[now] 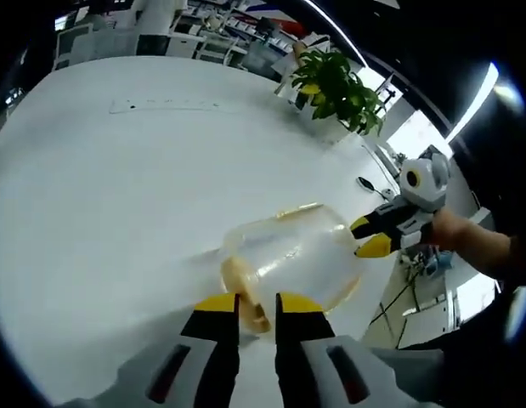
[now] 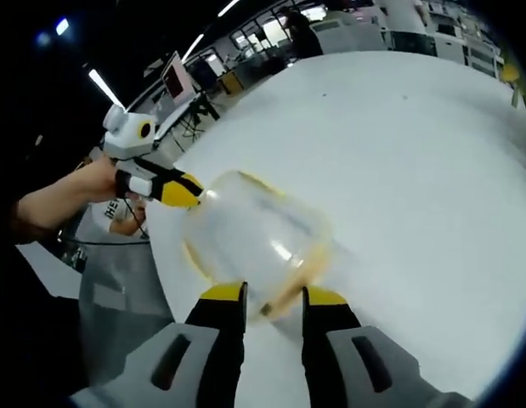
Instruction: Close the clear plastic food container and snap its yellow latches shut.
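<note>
The clear plastic food container (image 1: 292,255) lies on the white table (image 1: 118,187), blurred, with a yellowish rim. In the left gripper view my left gripper (image 1: 259,309) is at the container's near end, its jaws close together around a yellow latch (image 1: 254,308). My right gripper (image 1: 373,236) comes in from the right, held by a hand, with its yellow tips at the container's far edge. In the right gripper view my right gripper (image 2: 274,299) straddles the near edge of the container (image 2: 258,238). There the left gripper (image 2: 179,191) touches the opposite end.
A potted green plant (image 1: 335,85) stands at the table's far edge. Desks and screens (image 2: 182,76) fill the room behind. The table edge (image 2: 161,255) runs close beside the container in the right gripper view, with grey floor beyond it.
</note>
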